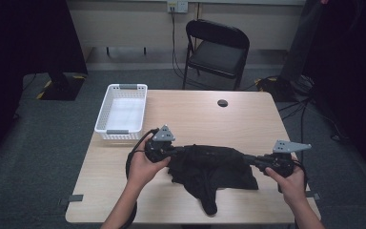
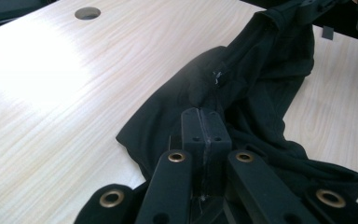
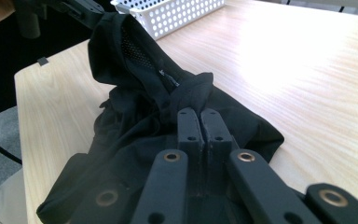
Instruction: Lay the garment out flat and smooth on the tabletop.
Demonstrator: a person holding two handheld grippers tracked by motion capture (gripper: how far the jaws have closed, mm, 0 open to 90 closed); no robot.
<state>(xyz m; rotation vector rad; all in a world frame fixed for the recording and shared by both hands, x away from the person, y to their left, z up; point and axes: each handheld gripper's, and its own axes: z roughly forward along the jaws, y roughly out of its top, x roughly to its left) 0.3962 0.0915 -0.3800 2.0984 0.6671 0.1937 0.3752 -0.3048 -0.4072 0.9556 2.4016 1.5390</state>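
A black garment lies crumpled on the wooden table, stretched between my two grippers. My left gripper is shut on the garment's left edge, and my right gripper is shut on its right edge. In the left gripper view the closed jaws pinch a fold of the black garment, with the left gripper pointing along it. In the right gripper view the right gripper clamps the black garment too, and the other gripper holds its raised far end at upper left.
A white perforated basket stands at the table's back left, seen also as the basket in the right gripper view. A round cable hole sits in the tabletop near the far edge. A black folding chair stands beyond the table.
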